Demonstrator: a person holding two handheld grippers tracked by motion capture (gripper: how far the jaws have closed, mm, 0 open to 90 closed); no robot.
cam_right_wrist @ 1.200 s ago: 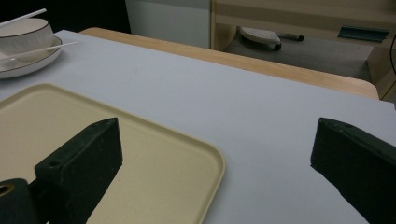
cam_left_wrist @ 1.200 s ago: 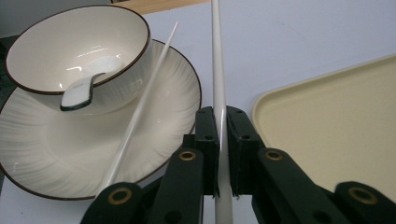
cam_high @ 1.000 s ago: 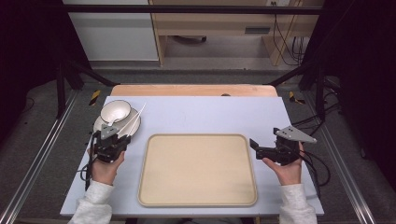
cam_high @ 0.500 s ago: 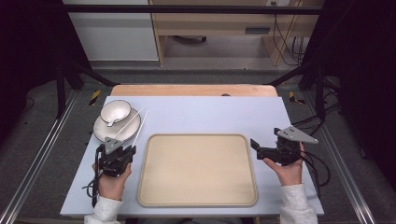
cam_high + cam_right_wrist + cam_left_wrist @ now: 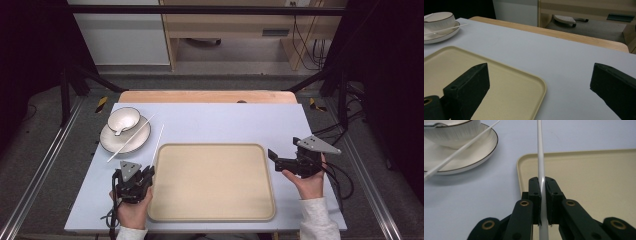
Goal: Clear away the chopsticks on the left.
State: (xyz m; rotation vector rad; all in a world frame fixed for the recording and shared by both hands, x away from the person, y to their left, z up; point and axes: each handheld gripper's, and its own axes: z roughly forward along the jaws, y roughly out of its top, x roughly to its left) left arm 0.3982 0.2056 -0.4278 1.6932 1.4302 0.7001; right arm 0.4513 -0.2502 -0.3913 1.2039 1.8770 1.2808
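Note:
My left gripper (image 5: 148,171) is shut on a white chopstick (image 5: 158,141) by the tray's left edge; the stick runs forward from the jaws (image 5: 539,150), pinched between the pads of this gripper (image 5: 541,185). A second white chopstick (image 5: 131,138) lies slanted across a white dark-rimmed plate (image 5: 141,140) at the far left, (image 5: 461,147) in the left gripper view. A white bowl (image 5: 123,120) sits on that plate. My right gripper (image 5: 275,157) is held right of the tray, jaws wide apart (image 5: 541,77) with nothing between them.
A beige tray (image 5: 215,182) with nothing on it lies in the middle of the pale blue mat (image 5: 225,120). The wooden table edge (image 5: 205,96) runs along the back. Metal rails flank both sides. Shelving stands beyond the table.
My left gripper has drawn back from the plate toward the near edge and slightly right, carrying the chopstick along the tray's left side. The right gripper has stayed put.

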